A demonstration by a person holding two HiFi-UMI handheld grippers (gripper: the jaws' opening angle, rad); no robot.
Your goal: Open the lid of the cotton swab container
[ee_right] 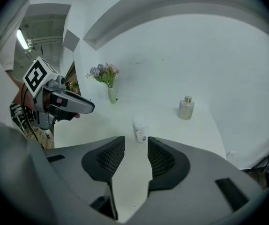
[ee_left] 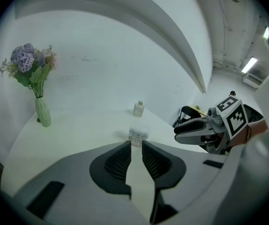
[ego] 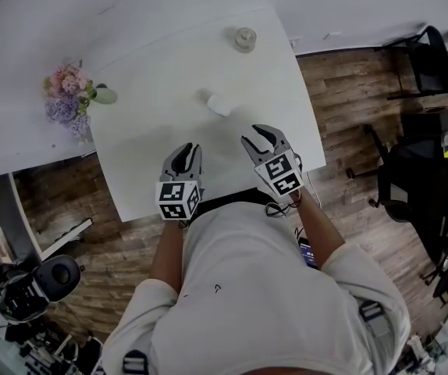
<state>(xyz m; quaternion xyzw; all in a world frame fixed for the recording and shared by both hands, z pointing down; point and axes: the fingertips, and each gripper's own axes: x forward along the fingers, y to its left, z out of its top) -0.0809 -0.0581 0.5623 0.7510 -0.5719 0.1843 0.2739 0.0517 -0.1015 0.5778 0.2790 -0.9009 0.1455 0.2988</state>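
Observation:
The cotton swab container [ego: 218,104] is a small white tub with its lid on, standing near the middle of the white table [ego: 150,69]. In the left gripper view the container [ee_left: 138,136] shows just beyond the jaw tips, and in the right gripper view the container [ee_right: 140,130] stands a little ahead. My left gripper [ego: 186,151] hovers over the table's near edge, left of the tub; its jaws stand a narrow gap apart with nothing between them [ee_left: 136,144]. My right gripper [ego: 257,137] is nearer the tub, on its right, jaws apart and empty [ee_right: 136,142].
A small glass bottle [ego: 245,39] stands at the table's far edge. A vase of pink and purple flowers [ego: 72,92] sits at the far left corner. Dark office chairs [ego: 429,61] stand on the wooden floor to the right. A white wall backs the table.

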